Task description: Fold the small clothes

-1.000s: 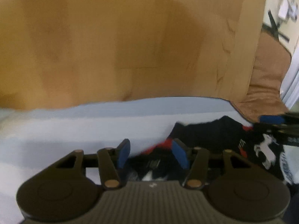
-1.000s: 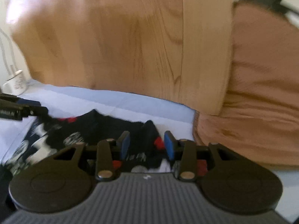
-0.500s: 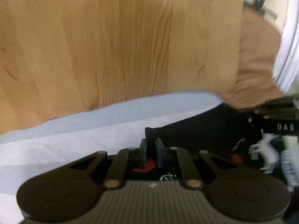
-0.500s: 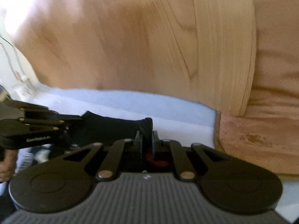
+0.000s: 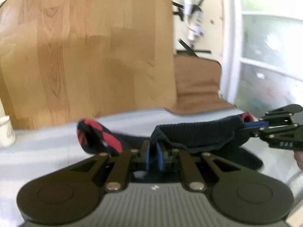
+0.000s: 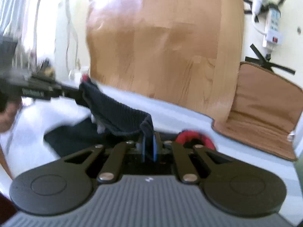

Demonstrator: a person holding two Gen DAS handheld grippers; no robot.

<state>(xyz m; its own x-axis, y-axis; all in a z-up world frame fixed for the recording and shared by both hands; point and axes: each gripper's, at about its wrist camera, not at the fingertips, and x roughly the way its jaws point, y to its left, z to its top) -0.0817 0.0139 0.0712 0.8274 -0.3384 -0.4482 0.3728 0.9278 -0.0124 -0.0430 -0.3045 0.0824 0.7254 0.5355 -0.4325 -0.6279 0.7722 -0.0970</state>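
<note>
A small dark navy knit garment (image 5: 198, 132) with red trim hangs stretched between my two grippers above a pale blue sheet (image 5: 47, 143). My left gripper (image 5: 153, 152) is shut on one end of its ribbed hem. My right gripper (image 6: 149, 145) is shut on the other end; it also shows at the right of the left wrist view (image 5: 253, 123). A red-and-navy sleeve (image 5: 98, 136) sticks up to the left. In the right wrist view the garment (image 6: 117, 113) runs left to the other gripper (image 6: 75, 92), and a red cuff (image 6: 195, 135) lies to the right.
A wooden headboard (image 5: 90, 56) stands behind the sheet. A brown cushion (image 5: 197, 83) leans at the right, also in the right wrist view (image 6: 265, 106). A white mug (image 5: 6, 130) sits at the far left. A power strip (image 6: 272, 28) hangs on the wall.
Both grippers closed on the garment's hem, then lifted it off the sheet. The views tilted up, and the hem is now stretched between them.
</note>
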